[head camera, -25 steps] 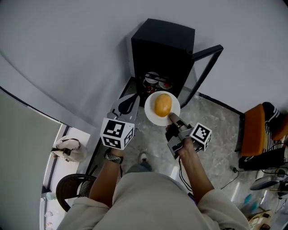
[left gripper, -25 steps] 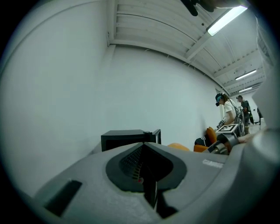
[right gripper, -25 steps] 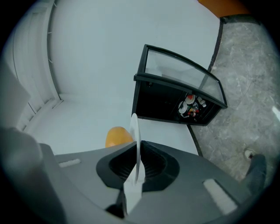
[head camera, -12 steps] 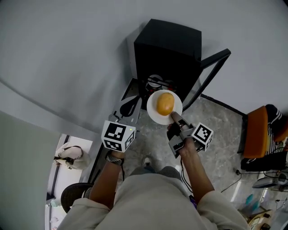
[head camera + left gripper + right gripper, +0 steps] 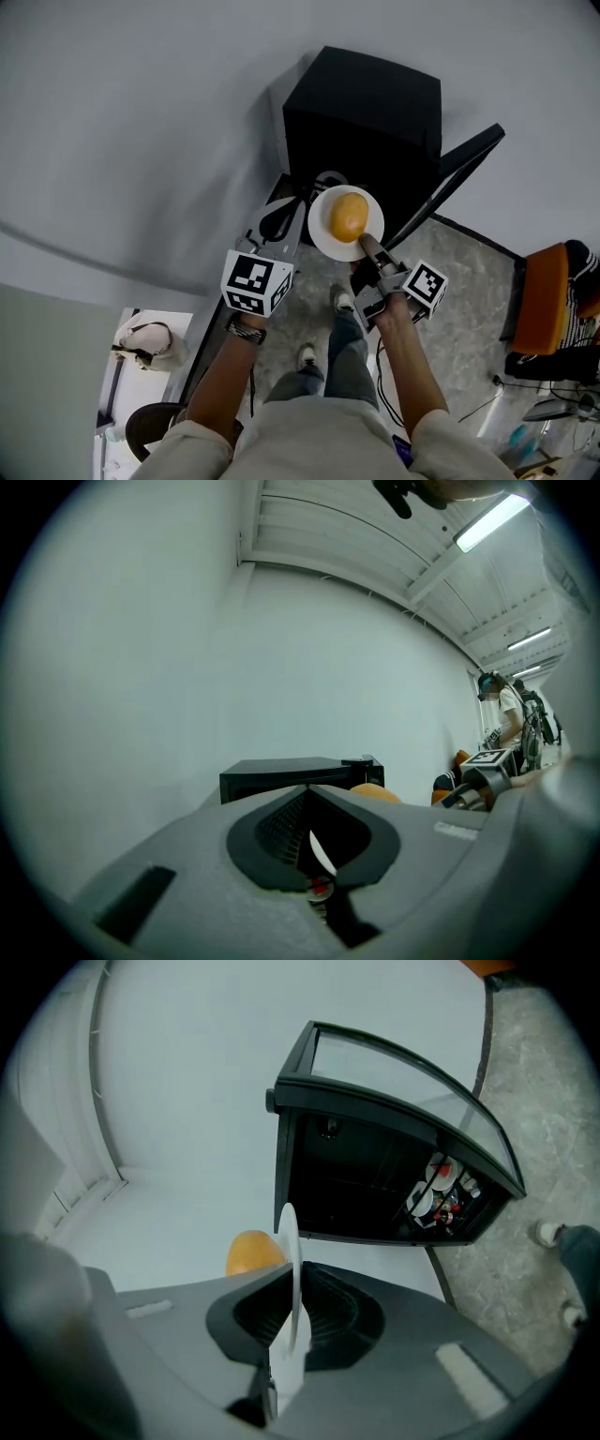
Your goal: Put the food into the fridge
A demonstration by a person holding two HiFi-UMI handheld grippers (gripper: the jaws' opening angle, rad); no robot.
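Both forearms are stretched out ahead of the body, side by side, with the grippers pointing level at the fridge (image 5: 366,98).

The left gripper (image 5: 277,216) is empty. Its jaws are clenched together with only a thin slit between them.

The right gripper (image 5: 364,246) is rolled onto its side, so its jaws bite the near rim of the plate (image 5: 323,234) from above and below. In its own view the plate (image 5: 289,1241) shows up as a thin white edge running straight into the closed jaws of the right gripper (image 5: 289,1330).

The food (image 5: 349,216) sits roughly in the middle of that plate. It's held up in the air right in front of the fridge opening, not inside. It's a smooth orange-yellow oval lump, and I can't tell if it's fruit or a bun. From the head view its long axis runs more or less away from the person, toward the fridge. The plate itself is flat and level, round, plain glossy white.

The fridge is a small, boxy, matte black thing on the floor against a pale wall (image 5: 141,112). Its dark-framed glass door (image 5: 455,183) is swung open to the right. A few white and red items sit on a shelf inside. The floor (image 5: 450,281) is grey speckled stone.
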